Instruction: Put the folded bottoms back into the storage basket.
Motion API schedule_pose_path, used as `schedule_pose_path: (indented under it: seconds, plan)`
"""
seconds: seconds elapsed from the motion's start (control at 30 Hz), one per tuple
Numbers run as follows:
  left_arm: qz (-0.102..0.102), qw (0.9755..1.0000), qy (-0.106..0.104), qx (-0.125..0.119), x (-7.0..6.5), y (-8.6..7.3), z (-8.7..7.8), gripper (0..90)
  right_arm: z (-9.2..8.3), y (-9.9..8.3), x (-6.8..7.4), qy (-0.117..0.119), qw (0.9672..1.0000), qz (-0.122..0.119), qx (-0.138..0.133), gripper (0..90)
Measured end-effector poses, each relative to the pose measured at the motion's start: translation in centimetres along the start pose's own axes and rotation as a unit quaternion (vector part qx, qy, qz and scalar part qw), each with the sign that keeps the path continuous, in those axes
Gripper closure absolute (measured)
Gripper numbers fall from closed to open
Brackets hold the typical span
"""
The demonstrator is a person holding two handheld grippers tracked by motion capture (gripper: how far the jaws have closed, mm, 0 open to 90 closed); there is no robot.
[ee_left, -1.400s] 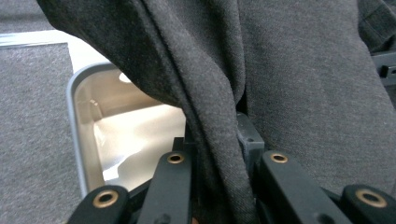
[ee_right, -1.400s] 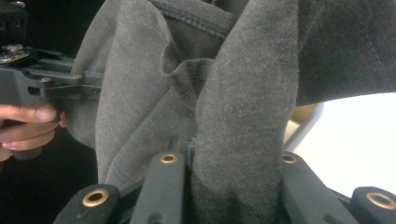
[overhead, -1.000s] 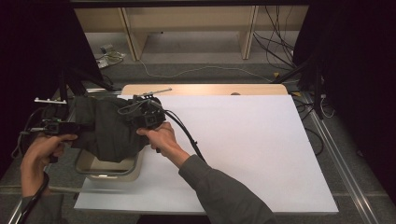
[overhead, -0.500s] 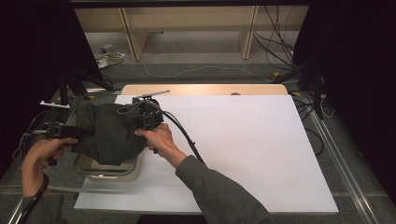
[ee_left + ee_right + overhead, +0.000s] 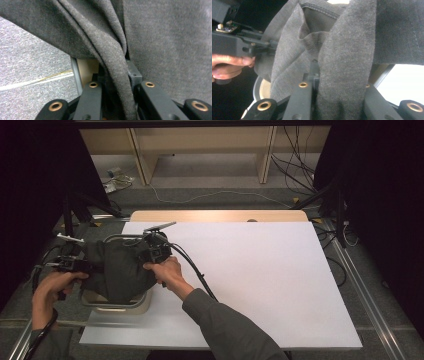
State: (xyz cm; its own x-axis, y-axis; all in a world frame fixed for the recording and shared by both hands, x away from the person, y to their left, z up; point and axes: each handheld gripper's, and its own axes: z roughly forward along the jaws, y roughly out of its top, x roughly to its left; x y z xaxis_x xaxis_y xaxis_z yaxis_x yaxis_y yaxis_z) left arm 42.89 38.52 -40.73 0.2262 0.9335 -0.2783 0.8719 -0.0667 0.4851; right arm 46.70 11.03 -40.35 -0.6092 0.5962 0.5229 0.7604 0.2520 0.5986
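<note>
The dark grey knitted cloth garment (image 5: 120,272) hangs stretched between both claws over the cream basket with a grey metal rim (image 5: 117,304), at the white bench's near left corner. Its long axis runs left to right along the bench's near edge. The left gripper (image 5: 87,266) pinches a fold at its left end, and the right gripper (image 5: 145,255) pinches bunched fabric at its right end.

— What's behind the white table top (image 5: 260,270)?

— A pale wooden shelf unit (image 5: 200,150) against the far wall, grey carpet floor (image 5: 220,190) before it, loose cables (image 5: 295,167) trailing at right.

— And the sides?

— Black curtains (image 5: 380,195) both sides, dim there; light falls on the tabletop.
</note>
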Motion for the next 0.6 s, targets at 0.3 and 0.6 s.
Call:
schedule_pose_path:
  seconds: [0.3, 0.6]
  plan:
    - [0.011, 0.9997, 0.021, -0.006, -0.3, 0.2, 0.7, 77.6, 0.9, -0.4, 0.2, -0.007, 0.9999, 0.002, 0.012, 74.4]
    - [0.023, 0.999, 0.039, 0.003, -1.1, 0.5, 2.1, 75.2, 1.3, -0.7, 0.4, 0.006, 0.9997, -0.003, 0.024, 62.6]
